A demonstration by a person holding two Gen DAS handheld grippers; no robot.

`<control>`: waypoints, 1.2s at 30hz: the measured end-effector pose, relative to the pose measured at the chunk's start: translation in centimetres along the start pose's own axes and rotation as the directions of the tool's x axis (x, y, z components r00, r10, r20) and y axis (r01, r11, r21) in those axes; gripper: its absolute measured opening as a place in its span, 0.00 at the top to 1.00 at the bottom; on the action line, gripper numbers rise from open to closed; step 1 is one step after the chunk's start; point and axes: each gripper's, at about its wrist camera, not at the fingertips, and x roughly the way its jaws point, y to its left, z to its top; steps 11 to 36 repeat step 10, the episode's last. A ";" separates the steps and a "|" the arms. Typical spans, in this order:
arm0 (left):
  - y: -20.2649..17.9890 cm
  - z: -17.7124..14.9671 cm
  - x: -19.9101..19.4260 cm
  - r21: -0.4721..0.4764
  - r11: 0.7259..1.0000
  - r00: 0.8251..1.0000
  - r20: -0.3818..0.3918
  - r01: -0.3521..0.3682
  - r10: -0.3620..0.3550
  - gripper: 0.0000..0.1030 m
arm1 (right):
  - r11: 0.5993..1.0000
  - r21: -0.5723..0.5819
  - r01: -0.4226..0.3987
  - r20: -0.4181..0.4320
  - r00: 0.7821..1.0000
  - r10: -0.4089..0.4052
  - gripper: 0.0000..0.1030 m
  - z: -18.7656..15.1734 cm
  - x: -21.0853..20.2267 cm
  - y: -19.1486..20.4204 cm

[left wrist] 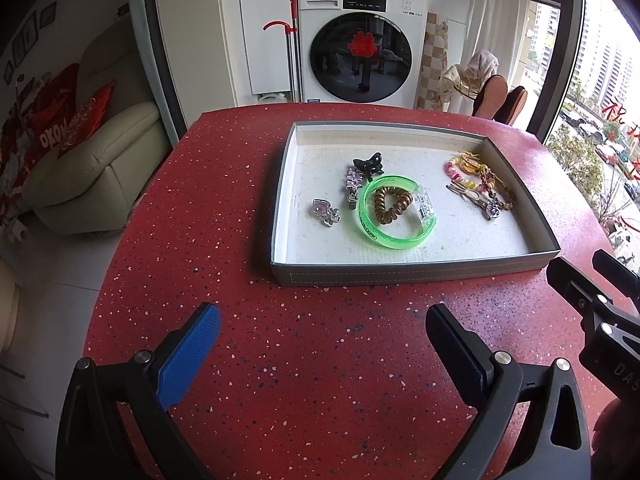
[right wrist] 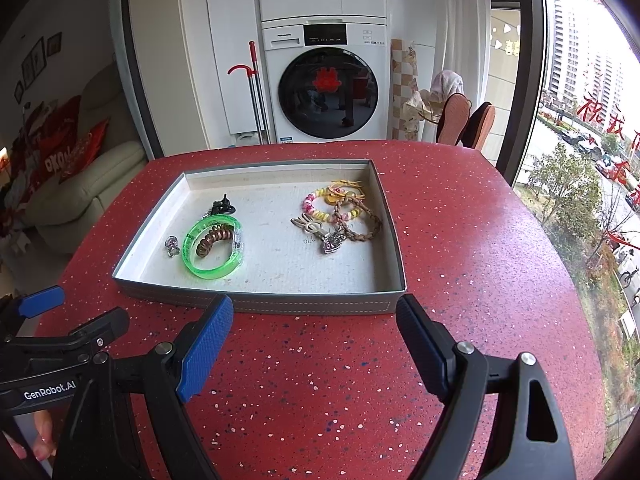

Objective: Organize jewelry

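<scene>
A: On the red speckled table [left wrist: 248, 208], toward its far side, sits a shallow grey tray [left wrist: 400, 273] with a white lining. All the jewelry is inside it.

B: What lies where?

A: In the left half, a green bangle [left wrist: 374, 232] lies flat, with a brown coil hair tie [left wrist: 394, 204] inside its ring. Just left of the bangle is a small silver charm [left wrist: 326, 211]. On the far side of the bangle lie a pink clip [left wrist: 354, 184] and, touching it, a black claw clip [left wrist: 370, 164].

B: And the right half?

A: A tangle near the right wall: a pink and yellow beaded bracelet [right wrist: 320, 210], a braided brown bracelet [right wrist: 366, 226], a pale hair clip [right wrist: 306, 226] and a silver heart pendant [right wrist: 334, 244], overlapping one another. I cannot tell which lies on top.

B: The tongs?

A: The left gripper [left wrist: 324, 344] hovers over bare table on the near side of the tray, its jaws spread wide with nothing between them. The right gripper [right wrist: 316, 332] is just short of the tray's near wall, jaws likewise wide apart and empty. The two sit side by side, each visible at the edge of the other's view.

B: Anything behind?

A: A white washing machine [right wrist: 326, 92] beyond the table, a red-handled mop [right wrist: 252, 92] leaning to its left, and a cream sofa [left wrist: 92, 172] at far left.
</scene>
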 end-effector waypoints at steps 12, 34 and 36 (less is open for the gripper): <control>-0.1 0.0 0.0 0.007 1.000 1.000 0.005 0.004 -0.004 0.00 | 1.000 0.000 0.001 -0.002 1.000 -0.001 0.17 -0.1 0.0 0.0; -0.1 0.0 0.0 0.007 1.000 1.000 0.005 0.004 -0.004 0.00 | 1.000 0.000 0.001 -0.002 1.000 -0.001 0.17 -0.1 0.0 0.0; -0.1 0.0 0.0 0.007 1.000 1.000 0.005 0.004 -0.004 0.00 | 1.000 0.000 0.001 -0.002 1.000 -0.001 0.17 -0.1 0.0 0.0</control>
